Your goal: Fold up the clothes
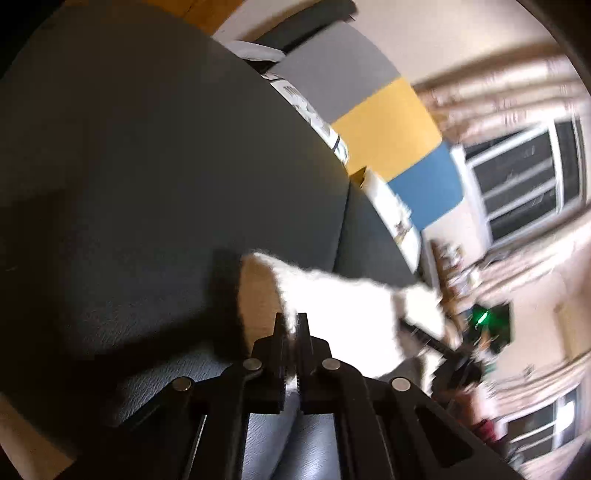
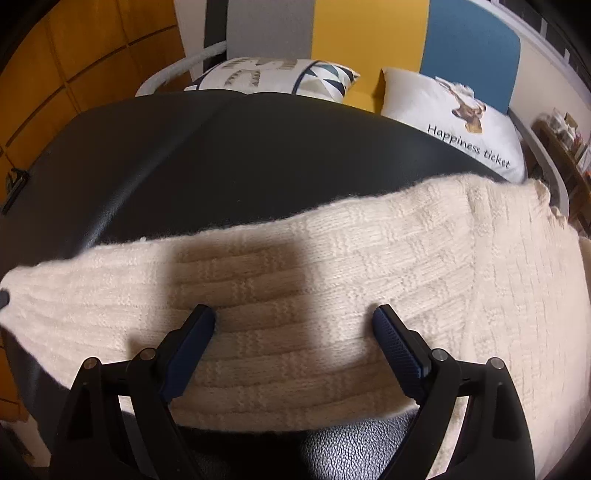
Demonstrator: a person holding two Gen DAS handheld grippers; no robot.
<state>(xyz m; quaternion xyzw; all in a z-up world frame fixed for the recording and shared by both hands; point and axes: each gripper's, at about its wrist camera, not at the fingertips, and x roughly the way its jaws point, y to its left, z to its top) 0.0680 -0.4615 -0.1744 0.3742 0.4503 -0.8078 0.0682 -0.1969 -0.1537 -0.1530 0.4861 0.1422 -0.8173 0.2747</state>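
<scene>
A cream knitted sweater (image 2: pixel 332 258) lies across a black leather surface (image 2: pixel 221 147), with one long part reaching to the left like a sleeve. My right gripper (image 2: pixel 293 317) hangs open just above that part, and its blue pads (image 2: pixel 397 350) stand wide apart over the knit without pinching it. In the left wrist view my left gripper (image 1: pixel 291 321) is shut on an edge of the same sweater (image 1: pixel 340 306). The cloth shows between the closed fingers and stretches away to the right, lifted off the black surface (image 1: pixel 166 166).
Two printed white pillows (image 2: pixel 461 122) (image 2: pixel 273 74) lean at the far edge of the black surface, against grey, yellow and blue wall panels (image 2: pixel 369 33). Wooden flooring (image 2: pixel 74 55) shows at the left. A blurred dark device with a green light (image 1: pixel 484 321) sits beyond the cloth in the left view.
</scene>
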